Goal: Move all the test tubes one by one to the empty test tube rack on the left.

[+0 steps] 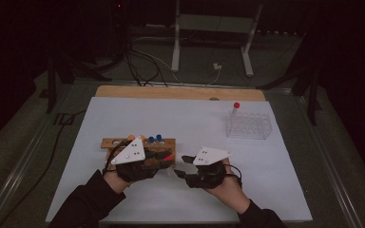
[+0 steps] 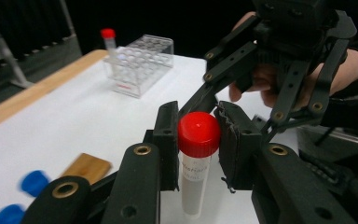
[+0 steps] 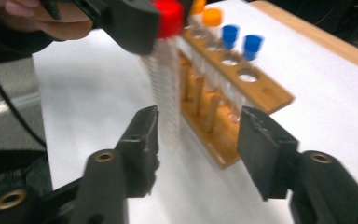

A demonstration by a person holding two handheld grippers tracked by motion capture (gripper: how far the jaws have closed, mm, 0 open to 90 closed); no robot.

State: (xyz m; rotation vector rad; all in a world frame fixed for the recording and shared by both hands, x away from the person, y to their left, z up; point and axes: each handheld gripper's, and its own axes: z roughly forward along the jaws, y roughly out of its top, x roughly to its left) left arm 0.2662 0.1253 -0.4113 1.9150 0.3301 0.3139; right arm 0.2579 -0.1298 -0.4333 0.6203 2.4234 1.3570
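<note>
A clear tube with a red cap (image 2: 198,134) hangs upright just above the white mat, and my left gripper (image 2: 198,144) is shut on it, pads pressing just below the cap. In the high view the left gripper (image 1: 168,159) reaches right in front of the wooden rack (image 1: 109,142). My right gripper (image 1: 183,167) faces it from the right. Its jaws (image 3: 198,140) stand open on either side of the tube's lower end (image 3: 168,102) without touching it. The wooden rack (image 3: 270,95) holds orange-capped (image 3: 212,16) and blue-capped tubes (image 3: 240,39).
A clear plastic rack (image 1: 248,126) stands at the back right of the white mat (image 1: 123,114) with one red-capped tube (image 1: 236,108) in its left corner. A wooden strip (image 1: 180,92) edges the far side. Cables and a metal stand lie beyond the table.
</note>
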